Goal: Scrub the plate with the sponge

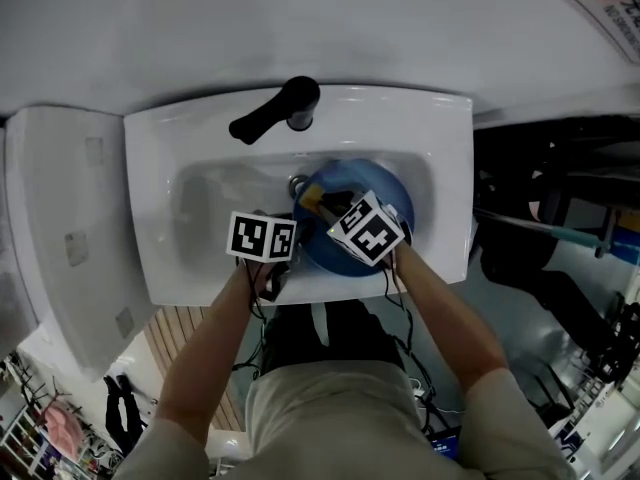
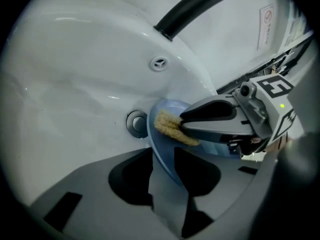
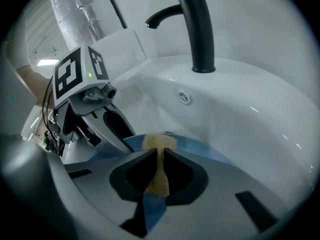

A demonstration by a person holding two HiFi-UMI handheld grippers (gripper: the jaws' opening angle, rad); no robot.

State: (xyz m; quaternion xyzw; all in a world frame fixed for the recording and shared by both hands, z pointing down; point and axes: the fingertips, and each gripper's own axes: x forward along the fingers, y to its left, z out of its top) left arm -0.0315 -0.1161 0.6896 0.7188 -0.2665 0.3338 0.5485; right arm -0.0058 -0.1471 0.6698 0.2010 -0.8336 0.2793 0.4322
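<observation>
A blue plate (image 1: pixel 385 190) stands tilted on its edge inside the white sink (image 1: pixel 150 168). My left gripper (image 2: pixel 162 156) is shut on the plate's rim (image 2: pixel 159 134), which runs down between its jaws. My right gripper (image 3: pixel 159 156) is shut on a tan sponge (image 3: pixel 159 143), squeezed thin, with its free end pressed against the plate's face (image 3: pixel 200 149). In the left gripper view the sponge (image 2: pixel 170 127) touches the plate near its upper rim, held by the right gripper (image 2: pixel 187 121). From the head view both grippers (image 1: pixel 280 236) (image 1: pixel 335 213) meet over the plate, and the sponge (image 1: pixel 310 200) shows as a yellow patch.
A black faucet (image 1: pixel 285 108) arches over the basin's back edge. The drain (image 2: pixel 136 122) lies just left of the plate, with an overflow hole (image 2: pixel 159 63) above it. A white fixture (image 1: pixel 60 248) stands left of the sink, and dark equipment (image 1: pixel 560 228) crowds the right.
</observation>
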